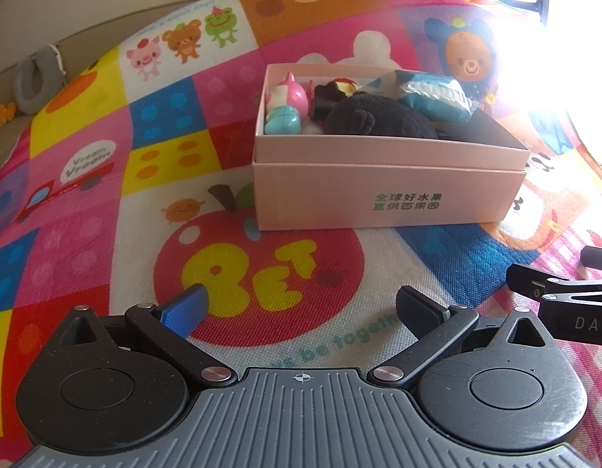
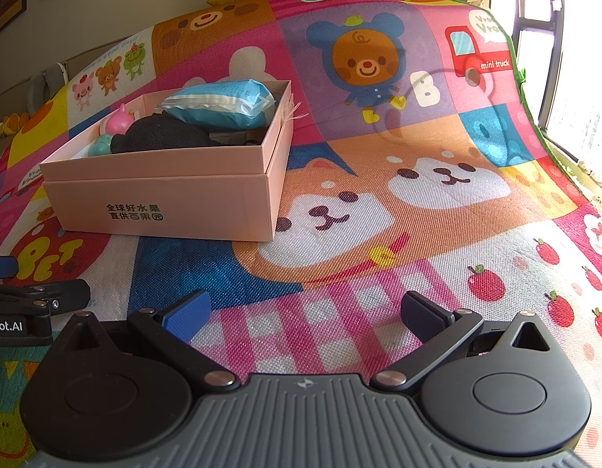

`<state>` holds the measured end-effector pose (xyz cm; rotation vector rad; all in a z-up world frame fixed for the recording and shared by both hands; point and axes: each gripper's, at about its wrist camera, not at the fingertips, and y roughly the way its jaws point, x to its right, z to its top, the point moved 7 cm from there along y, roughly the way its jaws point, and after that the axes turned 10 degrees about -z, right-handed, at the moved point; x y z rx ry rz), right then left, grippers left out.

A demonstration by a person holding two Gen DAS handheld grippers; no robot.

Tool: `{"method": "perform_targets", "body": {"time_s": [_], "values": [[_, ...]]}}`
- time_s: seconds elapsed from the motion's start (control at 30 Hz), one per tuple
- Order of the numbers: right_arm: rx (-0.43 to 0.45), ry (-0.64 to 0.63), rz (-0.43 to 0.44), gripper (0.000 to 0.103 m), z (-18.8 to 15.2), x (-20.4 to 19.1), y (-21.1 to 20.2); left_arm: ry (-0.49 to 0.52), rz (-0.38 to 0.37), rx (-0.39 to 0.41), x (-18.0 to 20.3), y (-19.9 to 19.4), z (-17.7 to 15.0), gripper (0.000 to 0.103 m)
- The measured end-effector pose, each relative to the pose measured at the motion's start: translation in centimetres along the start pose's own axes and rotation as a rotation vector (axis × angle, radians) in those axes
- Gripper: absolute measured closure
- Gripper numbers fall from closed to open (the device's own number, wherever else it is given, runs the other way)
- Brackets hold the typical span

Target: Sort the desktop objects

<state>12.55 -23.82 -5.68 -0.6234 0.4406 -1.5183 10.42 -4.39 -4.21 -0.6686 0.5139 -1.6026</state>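
Observation:
A pink cardboard box (image 1: 386, 195) with green lettering sits on a colourful cartoon play mat (image 1: 105, 179). Inside it lie a pink and teal toy figure (image 1: 287, 107), a black plush (image 1: 379, 119) and a blue tissue pack (image 1: 429, 95). My left gripper (image 1: 301, 308) is open and empty, low over the mat in front of the box. In the right wrist view the box (image 2: 164, 202) is at the left with the tissue pack (image 2: 219, 103) on top. My right gripper (image 2: 304, 312) is open and empty, to the right of the box.
The right gripper's side shows at the right edge of the left wrist view (image 1: 566, 300); the left gripper's shows at the left edge of the right wrist view (image 2: 31, 304). A window (image 2: 574, 58) glares at the right. A grey neck pillow (image 1: 31, 82) lies far left.

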Motion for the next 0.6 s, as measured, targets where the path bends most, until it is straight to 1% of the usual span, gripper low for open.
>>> {"method": "perform_targets", "body": {"time_s": [0.6], "values": [[0.000, 0.000, 0.000, 0.000, 0.06, -0.02, -0.08, 0.004, 0.008, 0.008, 0.07, -0.05, 0.05, 0.000]]}}
